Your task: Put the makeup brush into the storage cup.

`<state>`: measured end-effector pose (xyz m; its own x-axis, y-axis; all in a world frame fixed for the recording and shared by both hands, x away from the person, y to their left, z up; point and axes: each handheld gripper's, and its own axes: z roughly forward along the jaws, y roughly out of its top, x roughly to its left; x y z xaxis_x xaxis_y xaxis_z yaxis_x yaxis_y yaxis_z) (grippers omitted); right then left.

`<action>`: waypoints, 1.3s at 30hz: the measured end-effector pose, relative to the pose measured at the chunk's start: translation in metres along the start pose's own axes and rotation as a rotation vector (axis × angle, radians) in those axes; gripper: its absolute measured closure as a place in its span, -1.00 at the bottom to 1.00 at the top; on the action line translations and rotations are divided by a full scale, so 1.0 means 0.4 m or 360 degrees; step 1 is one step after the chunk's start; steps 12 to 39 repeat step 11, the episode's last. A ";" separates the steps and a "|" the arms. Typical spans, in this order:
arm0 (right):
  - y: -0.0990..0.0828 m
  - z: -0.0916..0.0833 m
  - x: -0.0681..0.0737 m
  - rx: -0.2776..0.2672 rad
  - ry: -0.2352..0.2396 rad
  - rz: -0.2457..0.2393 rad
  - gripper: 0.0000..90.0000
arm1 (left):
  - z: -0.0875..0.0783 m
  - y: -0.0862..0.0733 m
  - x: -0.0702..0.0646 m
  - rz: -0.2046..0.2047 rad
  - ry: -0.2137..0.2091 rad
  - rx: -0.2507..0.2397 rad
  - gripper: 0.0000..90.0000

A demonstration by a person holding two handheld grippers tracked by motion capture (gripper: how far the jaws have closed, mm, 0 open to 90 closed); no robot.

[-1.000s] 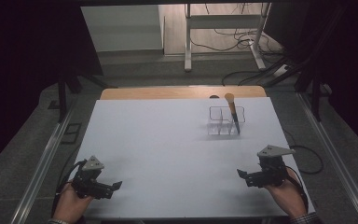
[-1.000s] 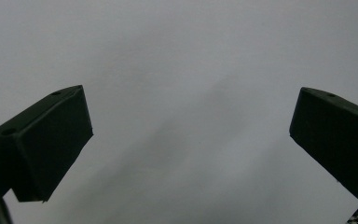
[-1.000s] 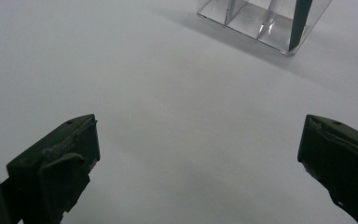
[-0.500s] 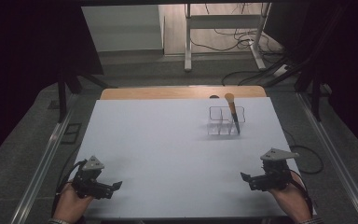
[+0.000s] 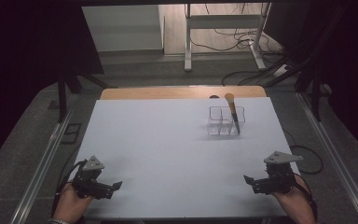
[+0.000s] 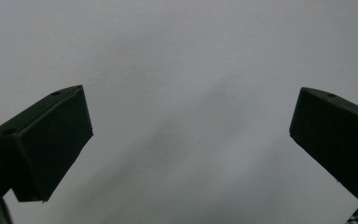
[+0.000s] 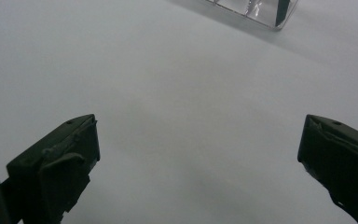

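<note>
A clear plastic organizer (image 5: 220, 122) with several compartments stands at the back right of the white table (image 5: 168, 149). A slim brush-like tool (image 5: 233, 114), orange at the top and dark below, leans upright in its right compartment. My left gripper (image 5: 114, 189) rests at the near left edge, open, with nothing between its jaws (image 6: 191, 112). At the near right edge my right gripper (image 5: 250, 183) is also open and empty (image 7: 198, 135). The right gripper view catches the organizer's corner (image 7: 256, 9) far ahead, with the tool's dark end (image 7: 282, 8) inside.
A wooden strip (image 5: 182, 92) runs along the table's far edge. Metal rails (image 5: 328, 140) flank both sides, and a cable (image 5: 307, 154) loops off the right edge. Beyond the table stand a metal frame's legs (image 5: 223, 32) and floor cables.
The right gripper has drifted slightly toward the near right corner of the table. The left gripper, the organizer and the tool have stayed put.
</note>
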<state>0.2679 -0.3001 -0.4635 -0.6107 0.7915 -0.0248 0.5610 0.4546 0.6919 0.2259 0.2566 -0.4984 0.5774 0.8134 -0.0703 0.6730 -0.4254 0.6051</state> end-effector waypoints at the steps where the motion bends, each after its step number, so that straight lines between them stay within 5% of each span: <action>1: -0.004 -0.002 -0.001 0.0003 0.0002 0.0007 -1.00 | 0.000 0.000 0.000 0.0000 -0.0001 0.0000 -1.00; 39: -0.021 -0.006 -0.006 0.0042 0.0003 0.0030 -1.00 | 0.003 0.003 -0.001 0.0010 -0.0002 0.0005 -1.00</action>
